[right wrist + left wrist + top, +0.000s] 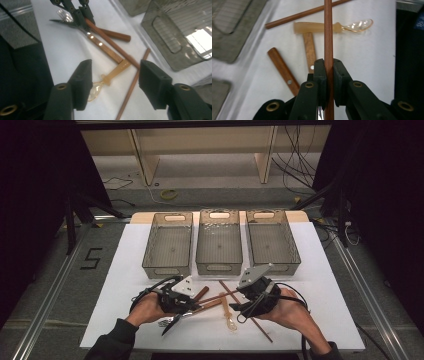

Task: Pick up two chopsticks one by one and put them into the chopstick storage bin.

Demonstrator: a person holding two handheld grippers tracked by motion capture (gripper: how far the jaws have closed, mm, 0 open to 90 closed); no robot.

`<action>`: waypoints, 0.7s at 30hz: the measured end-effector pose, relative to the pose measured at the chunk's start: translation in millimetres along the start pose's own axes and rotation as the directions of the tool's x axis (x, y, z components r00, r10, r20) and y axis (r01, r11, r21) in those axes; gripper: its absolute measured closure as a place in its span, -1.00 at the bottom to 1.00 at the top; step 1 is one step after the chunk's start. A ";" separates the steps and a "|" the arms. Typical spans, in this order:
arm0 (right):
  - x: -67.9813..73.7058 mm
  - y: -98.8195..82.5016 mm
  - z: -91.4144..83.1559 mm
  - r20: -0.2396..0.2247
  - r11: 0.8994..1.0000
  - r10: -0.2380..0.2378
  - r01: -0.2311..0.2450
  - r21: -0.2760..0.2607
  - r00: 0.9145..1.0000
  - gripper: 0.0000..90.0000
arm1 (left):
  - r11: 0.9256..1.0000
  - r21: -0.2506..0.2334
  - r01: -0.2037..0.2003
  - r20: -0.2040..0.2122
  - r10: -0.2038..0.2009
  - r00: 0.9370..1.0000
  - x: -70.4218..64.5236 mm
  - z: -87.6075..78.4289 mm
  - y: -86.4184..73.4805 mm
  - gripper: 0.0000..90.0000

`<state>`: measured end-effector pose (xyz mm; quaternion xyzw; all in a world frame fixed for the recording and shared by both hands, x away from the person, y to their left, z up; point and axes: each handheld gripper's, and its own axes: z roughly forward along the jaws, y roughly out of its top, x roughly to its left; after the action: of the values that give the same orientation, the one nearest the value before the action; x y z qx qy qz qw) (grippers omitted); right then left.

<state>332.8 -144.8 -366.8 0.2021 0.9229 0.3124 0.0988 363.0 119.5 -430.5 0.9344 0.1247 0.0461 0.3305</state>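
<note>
While the left tool (329, 75) pinches a brown chopstick (328, 32) upright between its pads, the right tool (115, 82) hangs wide above a clear spoon (112, 75) on the surface (62, 50).

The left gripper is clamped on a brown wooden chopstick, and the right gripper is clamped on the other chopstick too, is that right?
Not quite. The left gripper is clamped on a brown wooden chopstick, but the right gripper is open: in the right gripper view its jaws stand apart with nothing pressed between them, above the other chopstick lying on the table.
</note>
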 end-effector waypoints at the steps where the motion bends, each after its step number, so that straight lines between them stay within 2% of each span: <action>1: -0.7 -1.6 -2.6 0.013 1.000 0.016 -0.016 -0.012 1.000 -0.09 | 0.999 -0.019 0.026 -0.011 -0.026 1.000 1.9 -3.4 0.2 0.84; 4: -0.8 -7.0 -3.6 0.025 0.999 0.035 -0.034 -0.023 0.999 -0.13 | 0.999 -0.024 0.049 -0.034 -0.049 0.998 4.9 -6.8 0.4 0.84; 5: -0.8 -9.5 -2.9 0.023 0.999 0.049 -0.049 -0.024 0.999 -0.14 | 0.994 -0.051 0.095 -0.051 -0.098 0.994 8.6 -10.6 -0.1 0.84; 6: -1.5 -12.4 -1.9 0.021 0.998 0.060 -0.060 -0.018 0.998 -0.15 | 0.994 -0.051 0.095 -0.051 -0.098 0.994 8.6 -10.6 -0.1 0.84; 7: -2.6 -15.4 -0.6 0.027 0.997 0.073 -0.072 -0.012 0.997 -0.18 | 0.991 -0.059 0.118 -0.077 -0.123 0.989 11.5 -14.4 0.2 0.84; 8: -3.5 -18.2 1.0 0.035 0.996 0.092 -0.092 -0.005 0.995 -0.20 | 0.991 -0.059 0.118 -0.077 -0.123 0.989 11.5 -14.4 0.2 0.84; 9: -5.1 -21.2 2.7 0.039 0.995 0.102 -0.102 0.004 0.994 -0.21 | 0.987 -0.074 0.143 -0.088 -0.149 0.985 15.3 -18.9 0.3 0.84; 10: -6.2 -24.0 4.6 0.042 0.993 0.117 -0.118 0.012 0.992 -0.22 | 0.987 -0.074 0.143 -0.088 -0.149 0.985 15.3 -18.9 0.3 0.84; 11: -7.6 -26.8 6.2 0.046 0.992 0.124 -0.125 0.023 0.991 -0.22 | 0.982 -0.084 0.167 -0.106 -0.175 0.979 20.0 -22.6 -0.4 0.84; 12: -8.5 -29.3 8.0 0.046 0.989 0.142 -0.144 0.033 0.989 -0.23 | 0.982 -0.084 0.167 -0.106 -0.175 0.979 20.0 -22.6 -0.4 0.84; 13: -9.8 -31.7 9.5 0.047 0.986 0.156 -0.158 0.043 0.987 -0.24 | 0.976 -0.099 0.195 -0.121 -0.206 0.971 25.8 -26.2 -1.6 0.84; 14: -10.8 -33.8 10.6 0.053 0.983 0.171 -0.174 0.052 0.984 -0.24 | 0.976 -0.099 0.195 -0.121 -0.206 0.971 25.8 -26.2 -1.6 0.84; 15: -12.3 -35.9 12.0 0.059 0.981 0.180 -0.183 0.058 0.982 -0.24 | 0.970 -0.112 0.217 -0.138 -0.231 0.963 31.9 -30.1 -2.8 0.84; 16: -13.0 -37.5 13.1 0.059 0.978 0.195 -0.199 0.067 0.979 -0.25 | 0.970 -0.112 0.217 -0.138 -0.231 0.963 31.9 -30.1 -2.8 0.84; 17: -13.9 -39.1 13.9 0.061 0.975 0.203 -0.208 0.078 0.977 -0.25 | 0.963 -0.126 0.238 -0.151 -0.256 0.955 37.3 -33.6 -4.3 0.84; 19: -15.2 -42.3 16.5 0.061 0.971 0.217 -0.222 0.089 0.974 -0.26 | 0.957 -0.131 0.260 -0.163 -0.279 0.946 42.8 -36.7 -5.9 0.84; 20: -16.0 -43.9 17.9 0.063 0.971 0.214 -0.219 0.093 0.975 -0.26 | 0.957 -0.131 0.260 -0.163 -0.279 0.946 42.8 -36.7 -5.9 0.84; 21: -15.6 -44.8 18.5 0.064 0.967 0.228 -0.233 0.102 0.972 -0.26 | 0.951 -0.132 0.279 -0.169 -0.298 0.939 48.3 -39.7 -7.7 0.84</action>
<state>338.6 -174.1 -408.1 0.3212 0.9060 0.2655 0.0747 401.3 162.1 -404.3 0.8786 0.2884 0.0914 0.3694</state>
